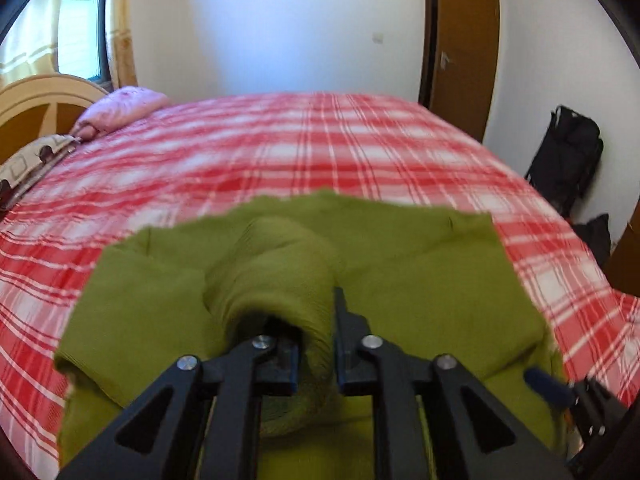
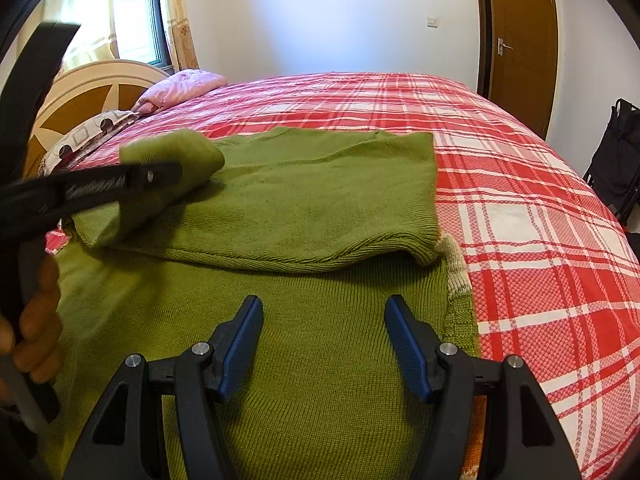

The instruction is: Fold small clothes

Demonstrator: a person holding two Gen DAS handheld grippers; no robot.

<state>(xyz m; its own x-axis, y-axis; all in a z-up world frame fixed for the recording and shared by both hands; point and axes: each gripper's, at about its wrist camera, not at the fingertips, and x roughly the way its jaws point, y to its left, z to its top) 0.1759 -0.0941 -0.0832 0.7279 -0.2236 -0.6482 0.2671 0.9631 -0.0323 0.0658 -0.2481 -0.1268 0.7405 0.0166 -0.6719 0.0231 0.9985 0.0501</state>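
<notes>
The left gripper (image 1: 316,340) pinches a sleeve of the green sweater (image 2: 312,200) on the bed (image 2: 520,208) — lay it flat (no bunching); the right gripper (image 2: 324,344) hovers spread.

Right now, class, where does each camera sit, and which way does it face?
Left wrist: rides the left tongs, low over the green sweater, facing along the plaid bed toward the far wall; its fingers, shut on a bunched fold, show.
Right wrist: rides the right tongs, above the sweater, facing the same way; its open blue-padded fingers show, plus the left tongs and a hand.
Shared: sweater, bed, pink pillow, door.
</notes>
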